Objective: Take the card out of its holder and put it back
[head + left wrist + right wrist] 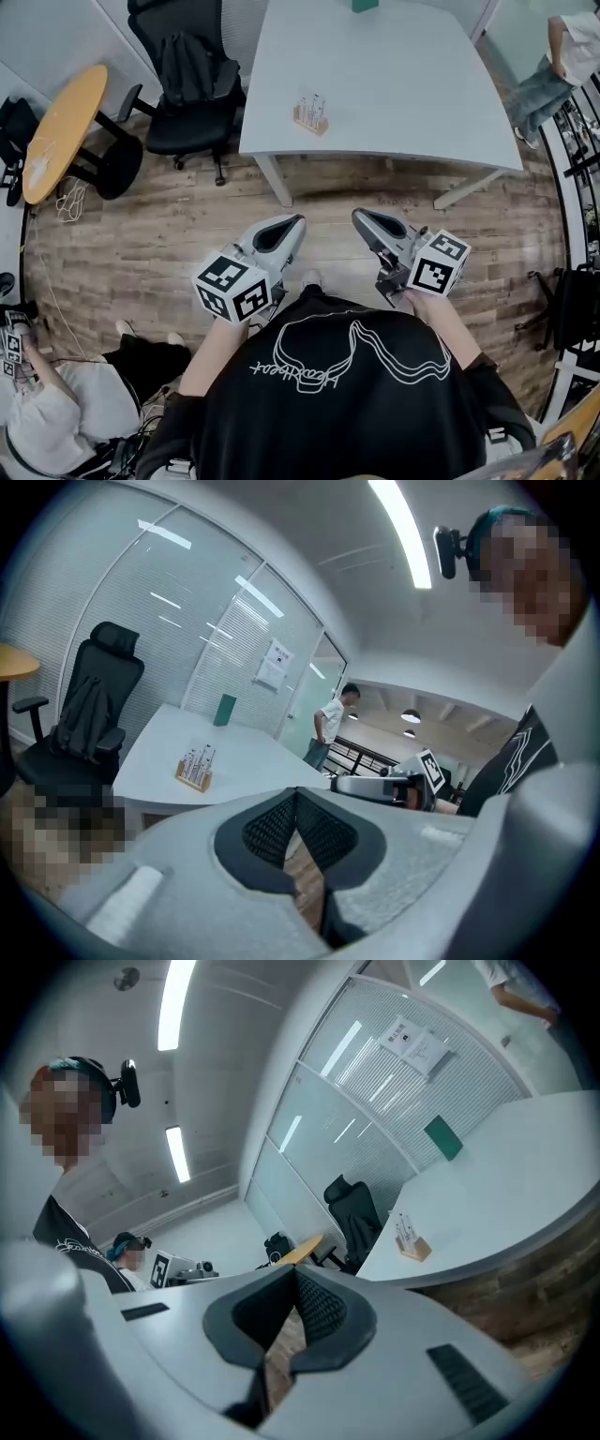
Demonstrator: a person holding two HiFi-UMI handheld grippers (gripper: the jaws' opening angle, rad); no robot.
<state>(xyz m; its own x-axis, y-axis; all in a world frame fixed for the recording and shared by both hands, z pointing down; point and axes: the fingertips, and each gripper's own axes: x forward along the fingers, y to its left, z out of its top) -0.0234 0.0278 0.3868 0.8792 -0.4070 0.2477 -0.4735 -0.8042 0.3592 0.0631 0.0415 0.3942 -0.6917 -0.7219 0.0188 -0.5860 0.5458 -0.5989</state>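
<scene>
Both our left gripper [296, 223] and right gripper [359, 217] are closed and empty, the white card [311, 103] in its small wooden holder [309, 120] well ahead, so arriving shut we could topple it.

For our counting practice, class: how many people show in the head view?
3. The person wearing the camera, in a black shirt, bottom centre; a person in white at bottom left; a person standing at top right beyond the white table. Others may be hidden.

Cards [313, 103] in the holder [309, 121] too small for detail; green object [365, 5] and bystander [561, 66] partly beyond the edge.
</scene>
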